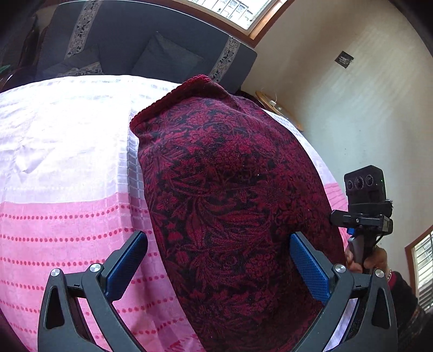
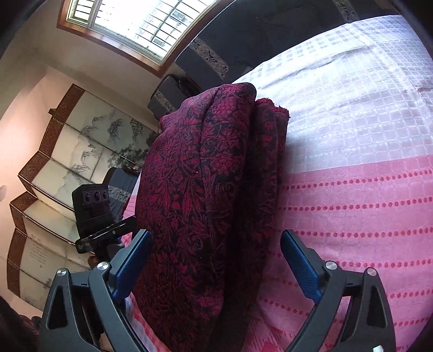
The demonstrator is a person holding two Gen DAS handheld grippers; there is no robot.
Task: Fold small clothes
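Here, left claw [image 1: 218, 264] spread wide at bottom of left wrist view, blue pads [image 1: 308, 266] clear of folded red-and-black patterned garment [image 1: 224, 195] lying between them. Right claw [image 2: 216, 261] equally wide at bottom of right wrist view, nothing gripped, same garment [image 2: 200, 195] stacked in layers between its pads. Garment fills frame centre, resting on pink-and-white cloth [image 1: 67, 168]. Dark sofa [image 1: 151, 40] upper left; window [image 2: 140, 24] top left in right view.

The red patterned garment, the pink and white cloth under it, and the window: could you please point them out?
red patterned garment [image 1: 230, 189], left wrist view, middle of its top face.
pink and white cloth [image 2: 351, 203], right wrist view, bare pink band.
window [image 2: 140, 24], right wrist view, glass panes.
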